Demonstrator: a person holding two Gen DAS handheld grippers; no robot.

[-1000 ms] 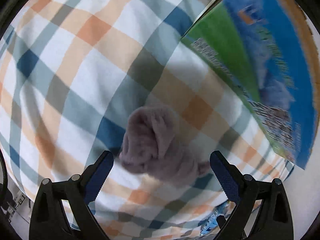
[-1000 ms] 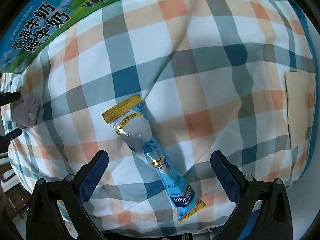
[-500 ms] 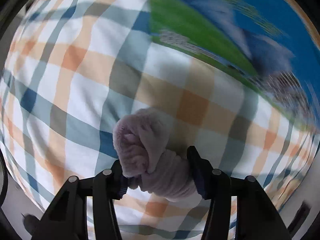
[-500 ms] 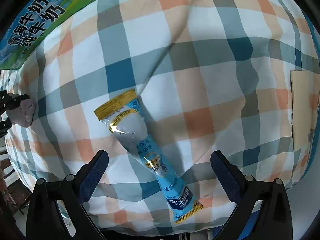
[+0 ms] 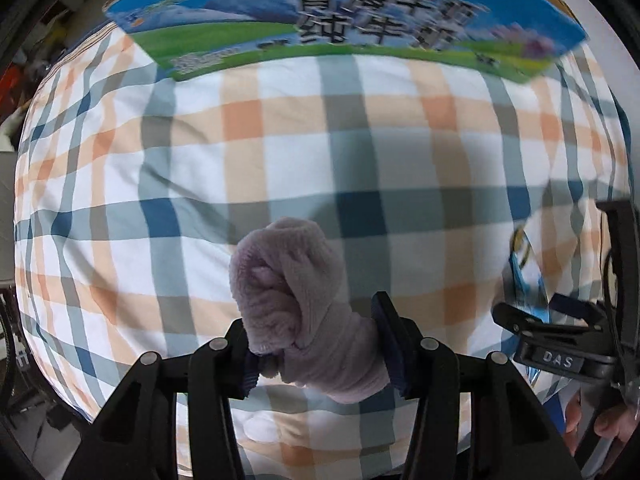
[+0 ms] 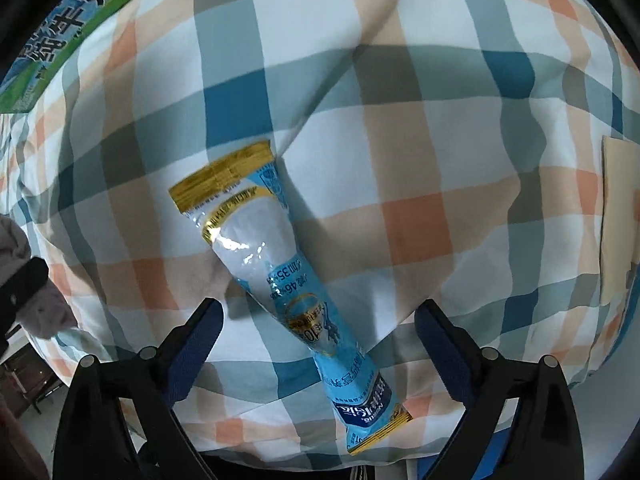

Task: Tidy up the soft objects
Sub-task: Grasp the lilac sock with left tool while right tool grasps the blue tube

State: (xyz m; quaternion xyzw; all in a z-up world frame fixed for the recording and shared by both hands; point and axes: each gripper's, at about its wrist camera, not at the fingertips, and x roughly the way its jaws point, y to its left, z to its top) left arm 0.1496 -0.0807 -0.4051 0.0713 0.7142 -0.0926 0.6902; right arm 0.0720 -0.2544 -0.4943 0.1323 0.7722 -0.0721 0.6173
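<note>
My left gripper (image 5: 316, 340) is shut on a fluffy pale-purple sock (image 5: 296, 300), which sticks up between the jaws above the plaid cloth (image 5: 280, 152). The sock and the left gripper also show at the left edge of the right wrist view (image 6: 40, 300). My right gripper (image 6: 320, 328) is open, its jaws on either side of a blue-and-white snack packet (image 6: 276, 264) with gold ends that lies diagonally on the cloth. The packet's edge and the right gripper (image 5: 560, 344) show at the right of the left wrist view.
A blue-and-green milk carton box (image 5: 340, 28) stands at the far edge of the cloth; its corner shows in the right wrist view (image 6: 52, 36). A tan paper piece (image 6: 618, 220) lies at the right. The cloth drops off at its near edge.
My left gripper closed on the sock and swung round, so the box now lies across the top. My right gripper moved closer over the packet, still open.
</note>
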